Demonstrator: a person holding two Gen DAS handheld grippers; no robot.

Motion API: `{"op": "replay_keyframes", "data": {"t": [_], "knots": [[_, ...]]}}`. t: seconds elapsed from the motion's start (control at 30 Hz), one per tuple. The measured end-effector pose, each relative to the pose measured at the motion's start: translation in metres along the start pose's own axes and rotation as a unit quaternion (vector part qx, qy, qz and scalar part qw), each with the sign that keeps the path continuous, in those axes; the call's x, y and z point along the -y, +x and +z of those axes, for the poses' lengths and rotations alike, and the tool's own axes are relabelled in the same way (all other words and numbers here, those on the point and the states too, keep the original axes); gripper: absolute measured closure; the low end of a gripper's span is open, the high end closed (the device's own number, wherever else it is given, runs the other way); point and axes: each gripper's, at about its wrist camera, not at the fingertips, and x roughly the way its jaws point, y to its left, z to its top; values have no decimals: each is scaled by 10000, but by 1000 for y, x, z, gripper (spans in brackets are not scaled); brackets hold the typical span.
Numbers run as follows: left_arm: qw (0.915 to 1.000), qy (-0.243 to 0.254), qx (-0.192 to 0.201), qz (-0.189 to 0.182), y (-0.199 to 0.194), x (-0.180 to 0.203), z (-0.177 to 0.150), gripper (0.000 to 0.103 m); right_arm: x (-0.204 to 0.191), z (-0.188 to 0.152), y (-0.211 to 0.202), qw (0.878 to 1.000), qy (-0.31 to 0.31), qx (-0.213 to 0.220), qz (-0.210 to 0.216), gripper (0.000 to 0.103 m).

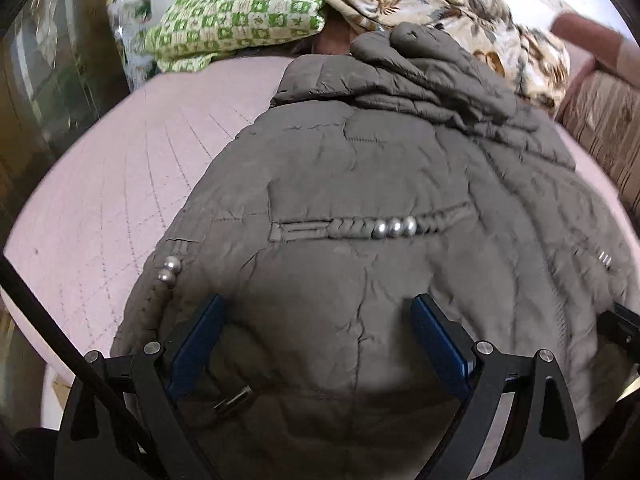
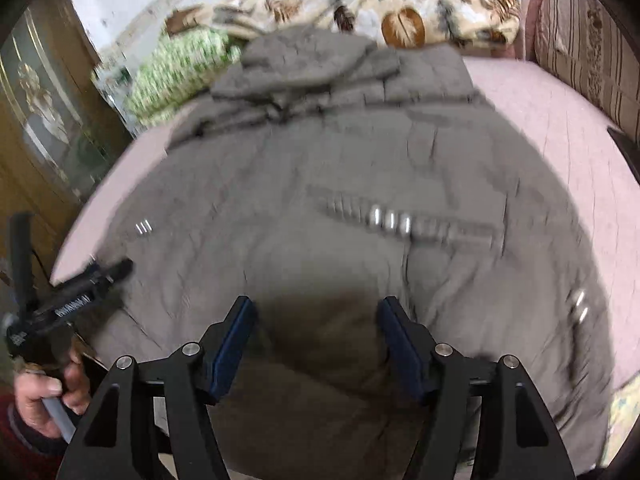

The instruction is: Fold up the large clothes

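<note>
A large grey-brown padded coat lies spread on a pink quilted bed, hood at the far end, with silver beads on its pocket trims. My left gripper is open and empty just above the coat's near hem. My right gripper is open and empty over the coat near its hem; that view is blurred. The left gripper also shows at the left of the right wrist view, held by a hand.
A green checked folded blanket and a leaf-patterned blanket lie at the bed's far end. A striped cushion stands at the right. A dark cabinet with glass stands at the left.
</note>
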Motion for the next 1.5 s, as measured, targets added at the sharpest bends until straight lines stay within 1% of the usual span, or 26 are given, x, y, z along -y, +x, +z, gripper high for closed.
{"op": "replay_keyframes", "data": {"t": [0.07,0.13,0.37,0.5,0.57,0.67,0.83,0.93,1.0,1.1,1.13,1.2,1.27,1.37,1.4,1.5], "knots": [[9998,177,58,123,2,5,-3,9,-7,-4,2,9996,-186,79,-207,30],[9995,220,111,174,3,5,-5,8,-10,-4,4,9991,-292,92,-289,27],[9994,253,153,182,5,3,-3,4,-8,-8,6,9990,-290,172,-279,24],[9992,285,181,198,5,3,-3,3,-12,-9,7,9988,-359,165,-273,19],[9992,302,157,202,4,3,-4,3,-13,-10,6,9987,-386,141,-287,19],[9991,366,124,175,1,2,-6,3,-10,-9,2,9992,-328,70,-197,19],[9993,360,10,54,-7,-6,-11,3,0,-11,-12,9998,-142,70,-74,19],[9994,336,80,-41,-19,-13,-14,3,16,-12,-36,9994,85,322,-76,19],[9994,265,172,-108,-29,-20,-15,3,32,-13,-53,9981,264,517,-212,19],[9989,13,449,-159,-50,-41,-14,3,59,-12,-73,9950,529,743,-415,19],[9984,-150,530,-149,-56,-53,-13,3,71,-13,-79,9931,669,809,-517,19],[9974,-454,548,-81,-61,-72,-12,3,100,-18,-88,9885,1078,853,-624,19],[9955,-842,429,-63,-58,-92,-13,3,124,-25,-93,9833,1490,883,-566,19],[9895,-1422,98,-246,-47,-119,-16,3,151,-36,-95,9730,2113,882,-305,19],[9870,-1577,4,-313,-43,-125,-18,3,156,-39,-94,9699,2257,891,-211,19],[9793,-1933,-196,-563,-33,-136,-22,4,161,-40,-91,9658,2429,907,88,19]]}}
